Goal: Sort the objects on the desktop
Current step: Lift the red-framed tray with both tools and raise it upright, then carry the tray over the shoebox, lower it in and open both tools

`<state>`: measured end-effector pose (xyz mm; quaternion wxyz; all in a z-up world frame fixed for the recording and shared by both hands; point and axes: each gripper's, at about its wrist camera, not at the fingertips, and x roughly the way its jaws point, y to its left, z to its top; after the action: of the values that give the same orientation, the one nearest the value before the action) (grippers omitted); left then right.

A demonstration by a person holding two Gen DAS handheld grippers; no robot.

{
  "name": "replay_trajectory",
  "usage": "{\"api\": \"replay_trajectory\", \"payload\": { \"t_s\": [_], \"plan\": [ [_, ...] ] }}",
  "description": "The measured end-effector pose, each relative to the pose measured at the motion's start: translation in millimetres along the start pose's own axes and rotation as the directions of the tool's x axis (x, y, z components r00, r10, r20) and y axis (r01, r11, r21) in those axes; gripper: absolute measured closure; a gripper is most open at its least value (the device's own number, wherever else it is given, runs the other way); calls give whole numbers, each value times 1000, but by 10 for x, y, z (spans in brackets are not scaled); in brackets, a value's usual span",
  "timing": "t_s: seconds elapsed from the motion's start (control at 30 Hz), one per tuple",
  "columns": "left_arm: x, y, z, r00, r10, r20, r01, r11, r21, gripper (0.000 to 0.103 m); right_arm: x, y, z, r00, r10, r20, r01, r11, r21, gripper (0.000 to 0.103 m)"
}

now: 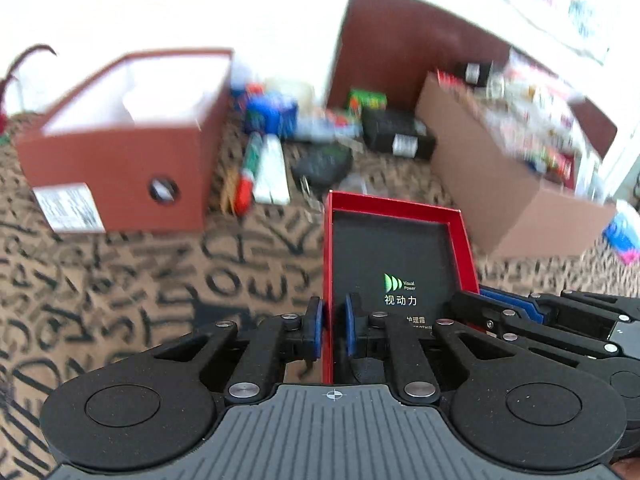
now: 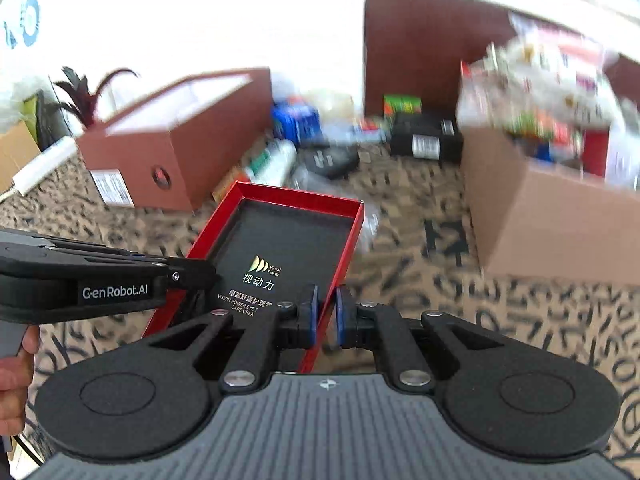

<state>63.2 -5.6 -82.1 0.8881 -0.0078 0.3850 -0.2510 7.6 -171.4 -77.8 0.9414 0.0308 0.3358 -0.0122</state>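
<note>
- Red tray (image 1: 394, 216): above the patterned cloth (image 1: 120, 280), left gripper (image 1: 333, 328) clamped on its left wall, right gripper (image 2: 327, 318) on its right wall.
- Left to do: clutter (image 1: 280, 140) between brown box (image 1: 132, 148) and full cardboard box (image 2: 540, 220) looks unsorted.

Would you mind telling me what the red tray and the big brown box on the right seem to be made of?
Red tray: likely rigid glossy paperboard, with thin folded walls and a matte black printed base. Brown box: probably plain matte cardboard, though blurred.
</note>
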Motion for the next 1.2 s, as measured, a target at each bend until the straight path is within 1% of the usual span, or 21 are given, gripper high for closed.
{"api": "replay_trajectory", "payload": {
  "t_s": [0.13, 0.27, 0.33, 0.47, 0.57, 0.63, 0.73, 0.87, 1.03, 1.2],
  "plan": [
    [-225, 105, 274, 995, 29, 93, -28, 1000, -5, 96, -58, 93, 318, 997, 36, 71, -36, 999, 2, 93],
    [-417, 305, 578, 984, 66, 163, -61, 998, -34, 96, -37, 288, 712, 987, 78, 142, -73, 997, -40, 93],
    [-476, 436, 735, 980, 74, 185, -67, 997, -48, 96, 21, 401, 928, 981, 94, 171, -84, 994, -64, 94],
    [-500, 730, 1048, 974, 106, 202, -93, 993, -72, 95, 188, 649, 1344, 970, 133, 204, -118, 989, -86, 94],
    [-467, 962, 1257, 969, 136, 204, -117, 988, -106, 95, 340, 846, 1577, 964, 169, 204, -150, 983, -104, 94],
    [-432, 1115, 1356, 968, 150, 202, -127, 984, -121, 95, 461, 982, 1683, 965, 169, 200, -145, 981, -127, 94],
    [-325, 1272, 1452, 965, 174, 194, -153, 981, -120, 95, 685, 1110, 1775, 969, 167, 183, -144, 981, -132, 94],
    [-110, 1491, 1541, 969, 179, 168, -159, 979, -129, 95, 986, 1229, 1835, 976, 157, 148, -140, 983, -123, 94],
    [140, 1655, 1611, 974, 186, 131, -171, 978, -122, 95, 1323, 1307, 1861, 986, 137, 94, -126, 985, -117, 94],
    [363, 1815, 1569, 981, 179, 79, -169, 978, -120, 94, 1605, 1365, 1810, 992, 122, 23, -118, 986, -120, 94]
  ]
}}
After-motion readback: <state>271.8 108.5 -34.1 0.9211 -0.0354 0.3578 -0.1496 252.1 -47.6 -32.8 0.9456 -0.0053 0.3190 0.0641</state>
